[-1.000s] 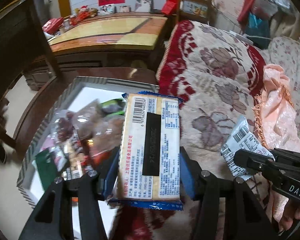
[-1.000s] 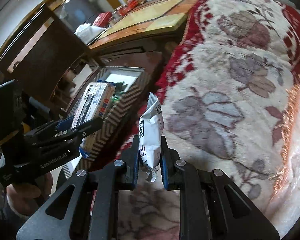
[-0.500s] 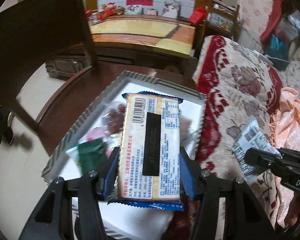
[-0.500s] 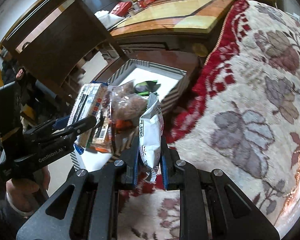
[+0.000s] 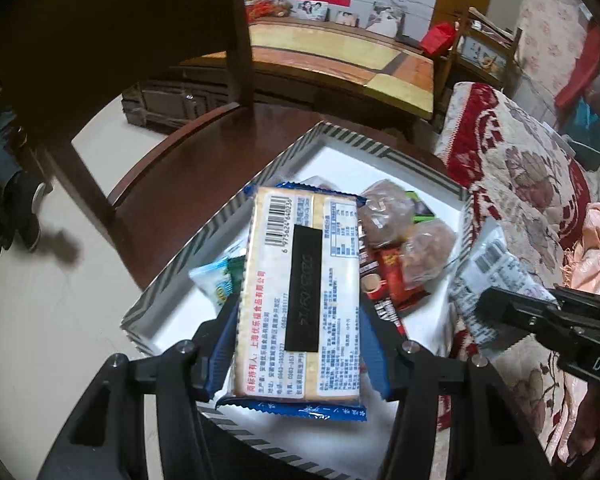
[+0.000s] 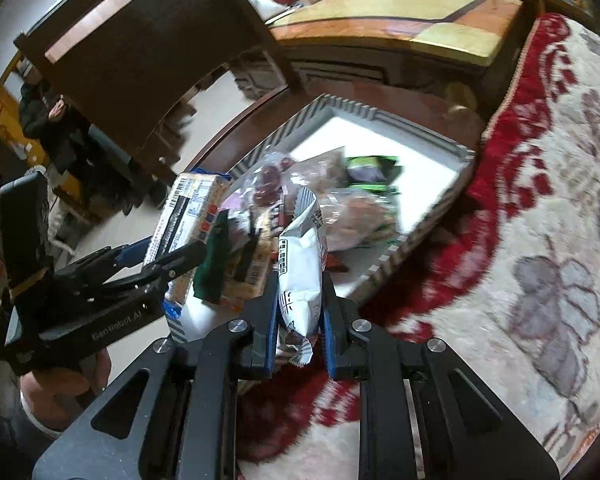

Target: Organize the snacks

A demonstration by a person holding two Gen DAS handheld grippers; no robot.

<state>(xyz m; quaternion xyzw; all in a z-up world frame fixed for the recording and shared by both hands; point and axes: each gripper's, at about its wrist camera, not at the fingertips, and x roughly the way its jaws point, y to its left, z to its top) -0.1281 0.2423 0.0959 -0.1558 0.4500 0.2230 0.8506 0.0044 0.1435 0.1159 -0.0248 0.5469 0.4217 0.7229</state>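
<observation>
My left gripper (image 5: 300, 344) is shut on a cream and blue cracker packet (image 5: 300, 296) and holds it above a striped-rim white tray (image 5: 340, 136). The tray holds several snack packs, among them clear bags of brown snacks (image 5: 424, 256) and a green pack (image 5: 220, 284). My right gripper (image 6: 298, 316) is shut on a white snack pouch (image 6: 302, 260), held upright near the tray's near edge (image 6: 380, 264). In the right wrist view the left gripper (image 6: 168, 264) with the cracker packet (image 6: 184, 216) is at the tray's left side. The pouch (image 5: 496, 268) also shows in the left wrist view.
The tray sits on a dark wooden round table (image 5: 204, 176) beside a floral red and cream sofa cover (image 6: 540, 240). A dark chair (image 5: 100, 40) stands behind the table. A long wooden cabinet (image 5: 340, 56) lies farther back.
Both grippers have moved left from over the sofa to over the tray, each still holding its packet. The tray's snacks now lie right under them.
</observation>
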